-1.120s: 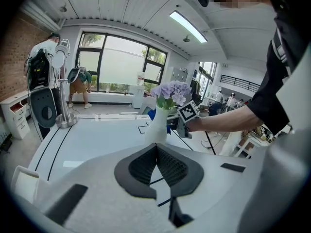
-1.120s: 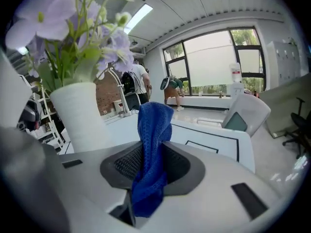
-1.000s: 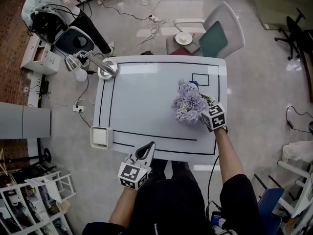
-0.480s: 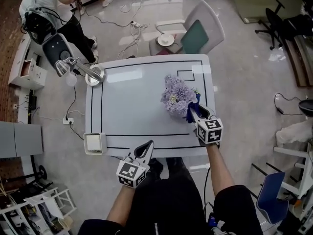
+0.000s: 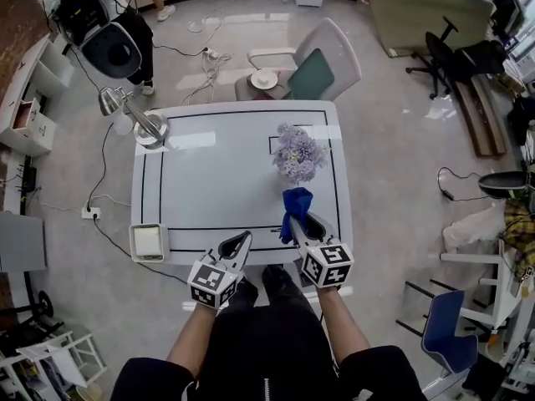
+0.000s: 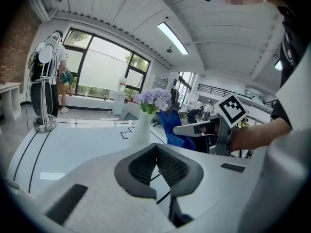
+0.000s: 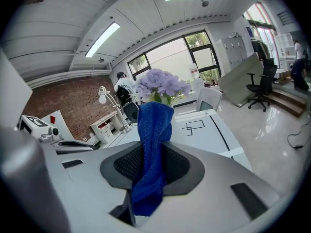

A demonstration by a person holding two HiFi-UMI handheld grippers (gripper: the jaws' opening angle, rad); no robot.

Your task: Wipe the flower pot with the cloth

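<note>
A white flower pot point(image 5: 295, 176) with purple flowers point(image 5: 298, 152) stands upright on the right half of the white table point(image 5: 209, 182). My right gripper point(image 5: 299, 222) is at the table's front edge, a short way in front of the pot and apart from it. It is shut on a blue cloth point(image 5: 294, 203) that sticks up from the jaws. In the right gripper view the cloth point(image 7: 152, 144) covers the pot and only the flowers point(image 7: 161, 85) show. My left gripper point(image 5: 241, 242) is beside it at the front edge, shut and empty. The left gripper view shows the pot point(image 6: 139, 130) and the cloth point(image 6: 172, 127).
A desk lamp point(image 5: 139, 120) stands at the table's back left corner. A white box point(image 5: 147, 241) sits at the front left corner. Behind the table is a chair point(image 5: 316, 60) with a small dish point(image 5: 263, 78) on it. A person point(image 5: 140, 25) stands far back left.
My right gripper has drawn back from the flower pot to the front edge with the cloth still in it. The left gripper has stayed at the front edge.
</note>
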